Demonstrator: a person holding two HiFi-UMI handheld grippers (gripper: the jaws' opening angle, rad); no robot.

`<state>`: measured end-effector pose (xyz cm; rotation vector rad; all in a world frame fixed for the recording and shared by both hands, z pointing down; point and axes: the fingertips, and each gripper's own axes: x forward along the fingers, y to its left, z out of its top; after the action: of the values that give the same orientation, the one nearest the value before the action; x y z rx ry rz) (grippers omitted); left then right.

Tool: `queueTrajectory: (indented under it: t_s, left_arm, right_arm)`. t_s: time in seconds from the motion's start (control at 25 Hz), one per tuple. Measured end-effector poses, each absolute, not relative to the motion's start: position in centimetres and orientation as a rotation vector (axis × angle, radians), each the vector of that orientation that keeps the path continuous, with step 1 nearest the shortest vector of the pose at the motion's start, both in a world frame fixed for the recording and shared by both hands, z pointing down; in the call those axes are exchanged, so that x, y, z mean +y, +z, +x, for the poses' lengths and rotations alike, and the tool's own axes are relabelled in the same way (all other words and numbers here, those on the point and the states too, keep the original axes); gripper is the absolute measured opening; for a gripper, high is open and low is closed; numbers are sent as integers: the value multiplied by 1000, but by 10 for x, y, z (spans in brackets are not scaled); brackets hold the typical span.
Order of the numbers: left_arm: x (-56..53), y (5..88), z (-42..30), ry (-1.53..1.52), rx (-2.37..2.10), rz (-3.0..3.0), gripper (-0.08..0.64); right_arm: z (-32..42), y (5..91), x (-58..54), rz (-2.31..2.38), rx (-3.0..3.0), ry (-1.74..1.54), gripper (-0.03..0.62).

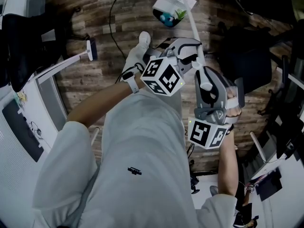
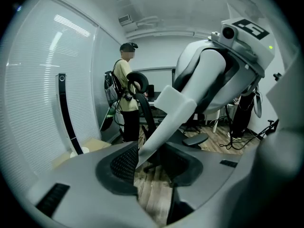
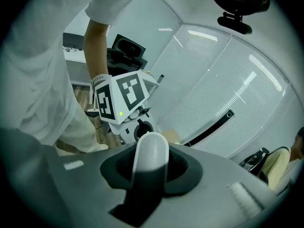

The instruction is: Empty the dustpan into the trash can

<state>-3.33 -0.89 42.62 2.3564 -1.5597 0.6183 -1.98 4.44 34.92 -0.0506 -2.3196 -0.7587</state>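
Head view: the dustpan (image 1: 171, 1) is held out in front, up at the top of frame over the wood floor (image 1: 118, 37), w/ blue and green bits in it. Its long white handle (image 1: 194, 30) runs back to both tools. The left gripper (image 1: 189, 51) is further up the handle and the right gripper (image 1: 205, 80) is at the near end, close together by the person's waist. I can't make out a trash can here.

Left gripper view: jaws are wide apart, not clamped. The handle comes down at a slant btwn them and its edge lies against the left pad (image 2: 124, 163). There's a clear gap to the other pad, w/ floor showing thru. The right gripper's big white body sits just beyond. A 2nd person (image 2: 126, 96) stands in the bkgd by the blinds (image 2: 45, 80).

Right gripper view: jaws are closed on the handle. Its rounded white end sticks up btwn the pads, held firm. The left gripper's marker cube (image 3: 118, 99) is just ahead.
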Motion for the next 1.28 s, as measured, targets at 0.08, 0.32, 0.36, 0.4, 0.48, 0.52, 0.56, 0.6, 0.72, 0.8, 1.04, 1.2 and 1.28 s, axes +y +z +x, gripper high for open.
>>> queueTrajectory:
  t_s: [0.08,0.32,0.36,0.4,0.48,0.52,0.56,0.6,0.72,0.8,1.04,1.2,1.28]
  left_arm:
    - [-10,424,-33,616,-1562,2350,141]
    - [-5,417,-32,657,-1555,2366,141]
    - [-4,416,-32,662,-1558,2366,141]
    - [-3,413,-32,664,-1564,2366,141]
    - [-1,410,-33,661,-1576,2362,143]
    - [0,408,-32,657,-1583,2360,143]
    - [0,406,-32,652,-1590,2358,143]
    - [1,404,-32,646,-1598,2355,143]
    - [2,398,-33,633,-1627,2341,144]
    - [2,396,-33,627,-1649,2328,144]
    - [8,403,-43,629,-1705,2262,149]
    - [11,416,-47,614,-1715,2221,153]
    - [11,421,-47,613,-1714,2202,155]
  right_arm:
    - [-20,346,44,-56,-2313,-769,115]
    - [-18,340,50,-73,-2313,-824,115]
    - [-17,339,51,-77,-2314,-834,115]
    - [-16,337,53,-80,-2316,-842,115]
    - [-15,334,55,-82,-2322,-851,115]
    - [-15,332,56,-83,-2325,-855,115]
    - [-14,330,56,-86,-2326,-861,115]
    - [-14,328,57,-93,-2326,-871,115]
    - [-13,324,59,-126,-2317,-916,115]
    - [-12,322,60,-153,-2304,-951,115]
    - [-17,333,69,-308,-2228,-1125,115]
    - [-19,345,73,-435,-2158,-1248,115]
    - [-18,349,73,-486,-2139,-1278,117]
